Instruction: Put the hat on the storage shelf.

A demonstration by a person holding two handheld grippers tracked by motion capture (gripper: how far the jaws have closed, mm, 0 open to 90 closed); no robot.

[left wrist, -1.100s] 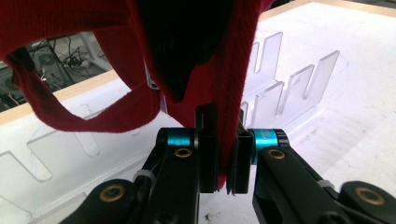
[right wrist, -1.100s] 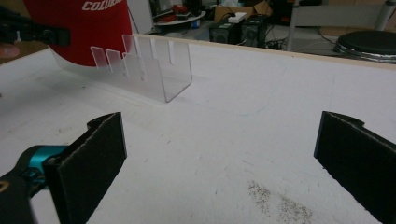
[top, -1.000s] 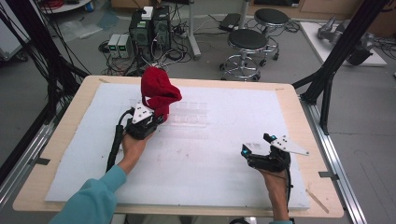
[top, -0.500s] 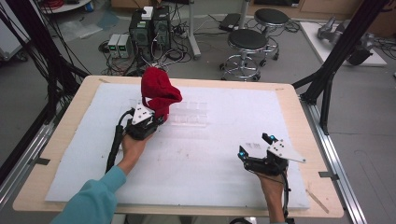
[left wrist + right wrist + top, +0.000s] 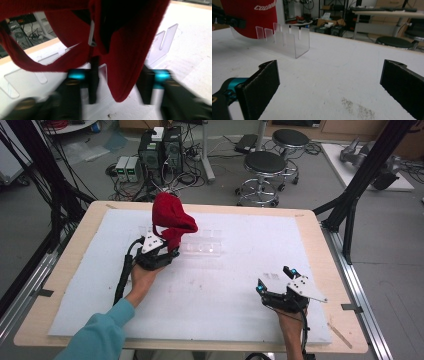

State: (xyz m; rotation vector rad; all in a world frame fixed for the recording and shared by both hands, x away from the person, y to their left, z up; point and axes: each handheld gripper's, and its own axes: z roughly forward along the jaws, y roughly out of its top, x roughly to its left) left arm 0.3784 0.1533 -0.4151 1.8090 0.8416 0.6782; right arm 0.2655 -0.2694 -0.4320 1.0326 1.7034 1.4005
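A red cap [image 5: 170,217] with white lettering stands propped over the left end of a clear acrylic slotted rack [image 5: 205,245] on the white mat. My left gripper [image 5: 167,252] is right at the cap's near side. In the left gripper view the cap's red fabric [image 5: 125,50] hangs down between the jaws of my left gripper [image 5: 119,75]. These jaws have just been opening and stand apart from the cloth. Near the front right, my right gripper [image 5: 274,278] rests open on the mat. In the right gripper view, nothing lies between the fingers of the right gripper [image 5: 332,75], and the rack [image 5: 287,40] and cap [image 5: 249,17] lie farther off.
A white foam mat [image 5: 240,285] covers most of the wooden table [image 5: 320,235]. Black frame posts [image 5: 355,195] rise at the table's left and right sides. Stools [image 5: 265,165] and computer boxes [image 5: 160,150] stand on the floor beyond the far edge.
The right gripper has shifted slightly toward the near edge. The left hand and the cap stay where they were.
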